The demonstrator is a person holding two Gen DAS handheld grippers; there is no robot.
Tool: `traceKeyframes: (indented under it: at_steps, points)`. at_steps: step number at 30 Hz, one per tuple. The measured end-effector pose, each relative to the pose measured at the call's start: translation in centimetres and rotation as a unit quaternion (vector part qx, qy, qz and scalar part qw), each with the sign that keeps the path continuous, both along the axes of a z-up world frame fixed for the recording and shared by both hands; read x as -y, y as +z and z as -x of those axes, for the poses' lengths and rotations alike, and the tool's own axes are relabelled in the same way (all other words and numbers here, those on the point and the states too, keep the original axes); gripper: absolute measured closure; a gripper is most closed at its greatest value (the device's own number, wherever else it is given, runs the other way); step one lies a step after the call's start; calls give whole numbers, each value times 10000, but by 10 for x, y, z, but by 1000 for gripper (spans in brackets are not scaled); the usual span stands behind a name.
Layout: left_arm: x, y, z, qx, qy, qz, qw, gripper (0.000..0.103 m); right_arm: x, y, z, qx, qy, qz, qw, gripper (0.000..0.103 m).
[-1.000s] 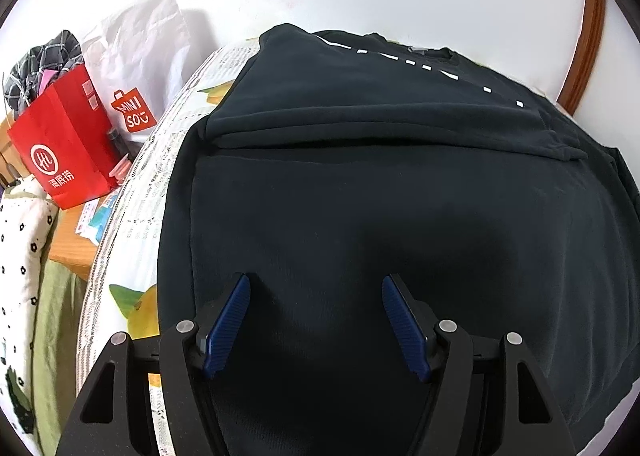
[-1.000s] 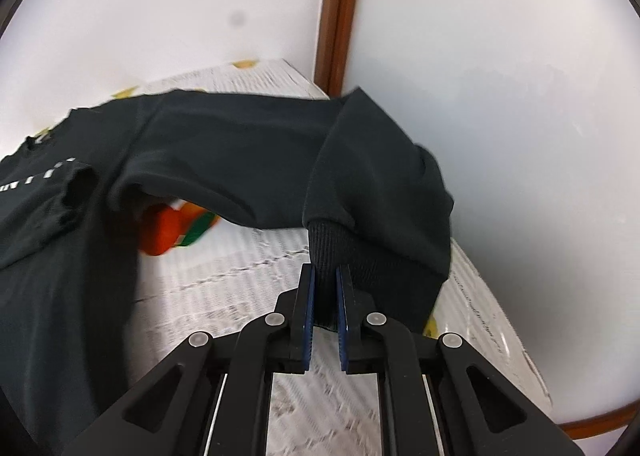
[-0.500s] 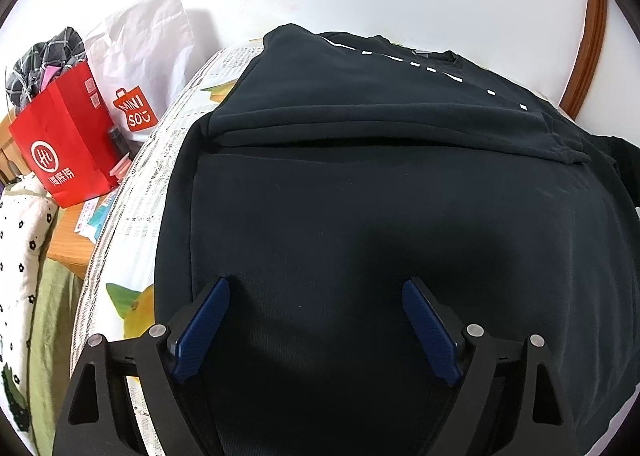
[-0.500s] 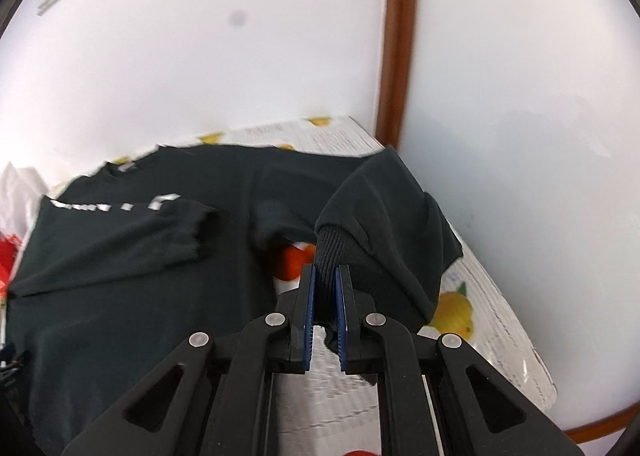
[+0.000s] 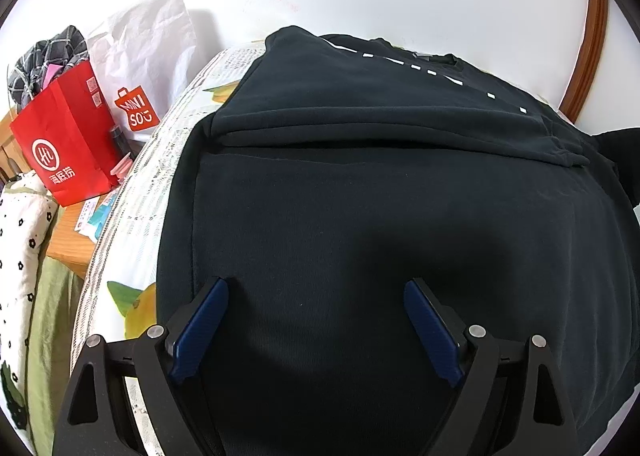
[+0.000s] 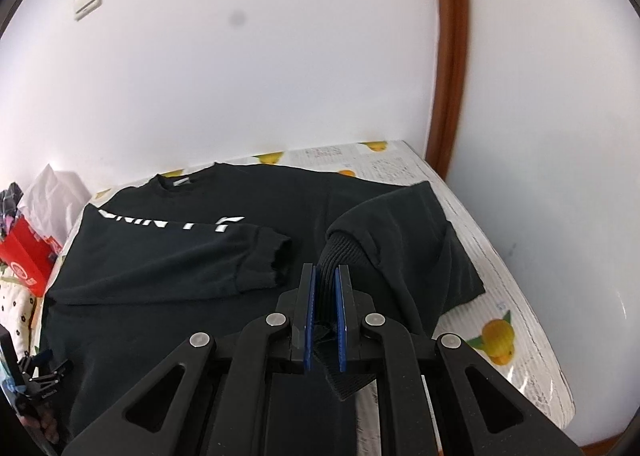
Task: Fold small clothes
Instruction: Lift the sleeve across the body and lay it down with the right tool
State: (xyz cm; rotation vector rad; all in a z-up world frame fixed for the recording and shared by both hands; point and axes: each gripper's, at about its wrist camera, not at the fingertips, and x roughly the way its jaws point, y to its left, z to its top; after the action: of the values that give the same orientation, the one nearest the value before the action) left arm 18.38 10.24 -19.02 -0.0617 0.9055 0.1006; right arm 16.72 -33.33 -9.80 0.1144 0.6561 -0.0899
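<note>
The right tool (image 6: 324,288) is clenched on the ribbed cuff (image 6: 338,252) of the right sleeve (image 6: 404,224) and has swung it inward within 1 second, from beside the wall to above the sweatshirt (image 6: 160,296), so this sleeve fold is probably about half done. The left tool (image 5: 316,320) has spread wider and hovers released, over the sweatshirt's lower body. The other sleeve (image 6: 224,252) already lies folded across the chest. The sweatshirt covers most of the tabletop (image 6: 520,320); walls close the far and right edges, bags (image 5: 68,144) crowd the left, leaving free room only above the cloth.
</note>
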Motion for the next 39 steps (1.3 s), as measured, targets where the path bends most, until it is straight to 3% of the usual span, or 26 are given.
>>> traceKeyframes:
  at_steps: [6, 9, 13, 17, 21, 26, 36, 39]
  points:
    - [-8, 18, 14, 223, -69, 214, 9995, 14, -56, 22, -27, 28, 546, 118, 9984, 95]
    - [-12, 28, 21, 346, -63, -111, 9993, 14, -96, 34, -45, 97, 900, 133, 9958, 95]
    - [-17, 22, 21, 248, -146, -414, 9987, 14, -155, 41, -72, 126, 1425, 10, 9897, 95]
    - [-26, 8, 17, 114, -141, -142, 9997, 14, -215, 40, -98, 64, 2055, -271, 9783, 95]
    - [-32, 4, 16, 121, -194, 161, 9996, 14, -266, 33, -119, -10, 2747, -641, 9594, 95]
    - [-28, 0, 17, 94, -242, 66, 9996, 14, -326, 17, -147, -155, 3232, -756, 9432, 95]
    - [-29, -2, 15, 61, -271, 44, 9996, 12, -369, -27, -188, -663, 3398, -1051, 9323, 94]
    - [-29, -2, 15, 64, -272, 47, 9996, 12, -371, -42, -195, -881, 3447, -1114, 9279, 86]
